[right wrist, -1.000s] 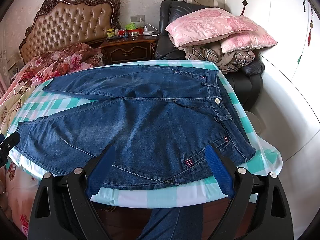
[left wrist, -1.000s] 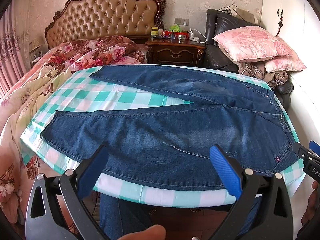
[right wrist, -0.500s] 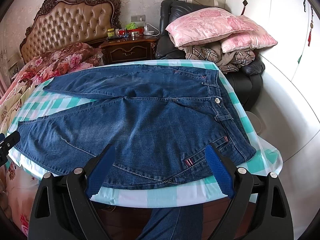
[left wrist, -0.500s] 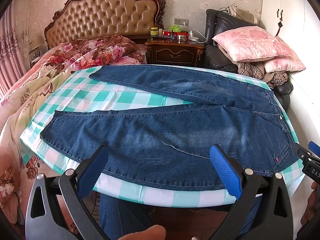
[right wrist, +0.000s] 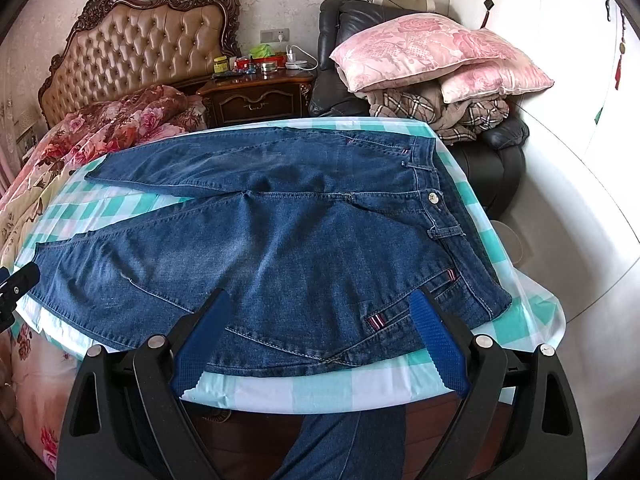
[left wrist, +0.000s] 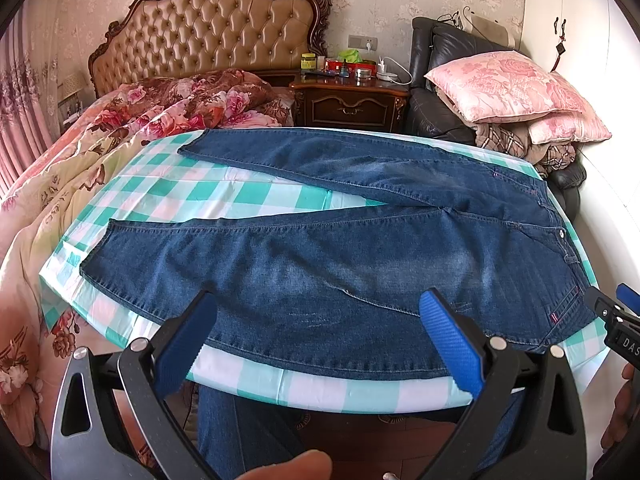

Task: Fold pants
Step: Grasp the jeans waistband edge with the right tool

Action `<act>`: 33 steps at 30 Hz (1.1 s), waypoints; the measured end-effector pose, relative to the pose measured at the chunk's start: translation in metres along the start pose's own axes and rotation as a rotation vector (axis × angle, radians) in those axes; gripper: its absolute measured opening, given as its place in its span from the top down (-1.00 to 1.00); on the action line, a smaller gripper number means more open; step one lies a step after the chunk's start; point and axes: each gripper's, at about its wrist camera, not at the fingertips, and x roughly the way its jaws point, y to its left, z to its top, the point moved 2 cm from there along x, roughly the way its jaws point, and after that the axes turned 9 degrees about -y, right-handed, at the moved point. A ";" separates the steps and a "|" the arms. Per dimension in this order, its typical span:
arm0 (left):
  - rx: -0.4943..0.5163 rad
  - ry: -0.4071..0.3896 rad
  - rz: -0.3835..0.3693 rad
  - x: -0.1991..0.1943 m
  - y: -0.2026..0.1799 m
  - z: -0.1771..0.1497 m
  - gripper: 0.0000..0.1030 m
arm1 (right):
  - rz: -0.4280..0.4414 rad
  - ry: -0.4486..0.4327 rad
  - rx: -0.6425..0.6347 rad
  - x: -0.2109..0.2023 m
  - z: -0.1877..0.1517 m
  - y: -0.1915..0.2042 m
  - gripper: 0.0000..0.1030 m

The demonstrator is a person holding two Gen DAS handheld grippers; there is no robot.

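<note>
Nothing has shifted since the earlier frames: the jeans [left wrist: 340, 264] still lie flat on the checked desk [left wrist: 224, 196], legs spread in a V, waistband to our right. We hold the left tool [left wrist: 316, 336] and right tool [right wrist: 320, 336] angled down at the near edge, both spread apart, gripping nothing.
</note>
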 end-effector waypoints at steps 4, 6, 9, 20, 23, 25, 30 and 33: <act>-0.001 0.003 -0.002 0.001 -0.001 -0.002 -0.97 | 0.001 0.001 -0.001 0.000 -0.001 -0.001 -0.71; -0.002 0.007 -0.002 0.002 -0.001 -0.004 -0.97 | 0.016 0.010 0.008 0.003 -0.003 -0.002 -0.71; -0.010 0.019 -0.002 0.006 0.001 -0.008 -0.97 | 0.107 0.042 0.080 0.014 0.001 -0.013 -0.71; -0.038 0.110 0.028 0.043 0.018 -0.022 -0.97 | -0.007 0.181 0.209 0.187 0.119 -0.151 -0.71; -0.045 0.145 0.054 0.057 0.024 -0.026 -0.97 | -0.021 0.271 0.178 0.263 0.147 -0.174 -0.70; -0.050 0.169 0.077 0.067 0.029 -0.028 -0.97 | -0.024 0.304 0.210 0.295 0.160 -0.188 -0.70; -0.067 0.219 0.127 0.094 0.043 -0.028 -0.97 | -0.048 0.357 0.251 0.364 0.175 -0.213 -0.65; -0.070 0.235 0.145 0.106 0.047 -0.027 -0.97 | -0.046 0.393 0.237 0.392 0.172 -0.216 -0.46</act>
